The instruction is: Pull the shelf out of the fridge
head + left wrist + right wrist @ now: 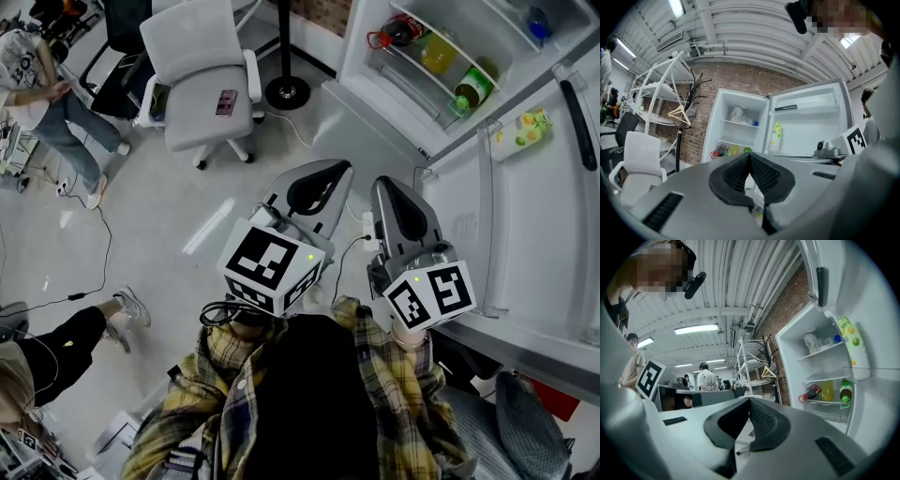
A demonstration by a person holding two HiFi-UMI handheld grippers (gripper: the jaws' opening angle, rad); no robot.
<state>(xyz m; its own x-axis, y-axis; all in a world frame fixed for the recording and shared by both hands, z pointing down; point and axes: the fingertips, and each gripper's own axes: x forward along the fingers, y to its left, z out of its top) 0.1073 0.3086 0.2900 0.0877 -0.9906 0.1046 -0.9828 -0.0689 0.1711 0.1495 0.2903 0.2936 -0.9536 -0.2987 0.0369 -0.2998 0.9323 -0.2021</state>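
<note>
1. Nearest, at lower centre of the head view, the left claw (319, 180) and the right claw (395, 190) were held side by side ahead of a plaid sleeve (220, 370); each claw's own view showed its jaws pressed fully together with nothing between them; both were well apart from the fridge.
2. Below them lay the floor (187, 206), pale and glossy; a thin black cable (98, 253) trailed over it at the left of the frame.
3. The fridge (375, 84) stood open at the upper right of the head view, its door (525, 234) swung wide along the right edge with a yellow-green carton (525, 129) in its rack; the upper shelf (820, 351) carried a white bag and something blue; the lower shelf (827, 377) sat above a red item (389, 36), a yellow bottle (436, 54) and a green bottle (473, 89); both shelves looked fully seated, and which one was meant could not be told.
4. By my reading the task had not begun; the door was already open, but the reach, the grip on a shelf's front edge and the pull all remained.
5. Farther off stood a white office chair (202, 56) and a black stand base (287, 92) in the upper middle; a seated person (37, 84) was at upper left, and another person's leg (80, 333) at lower left.
6. Farthest, a brick wall (693, 112) ran behind the fridge; a white rack (656, 89) with a hanger (679, 113) stood to its left under a ribbed ceiling with strip lights.
</note>
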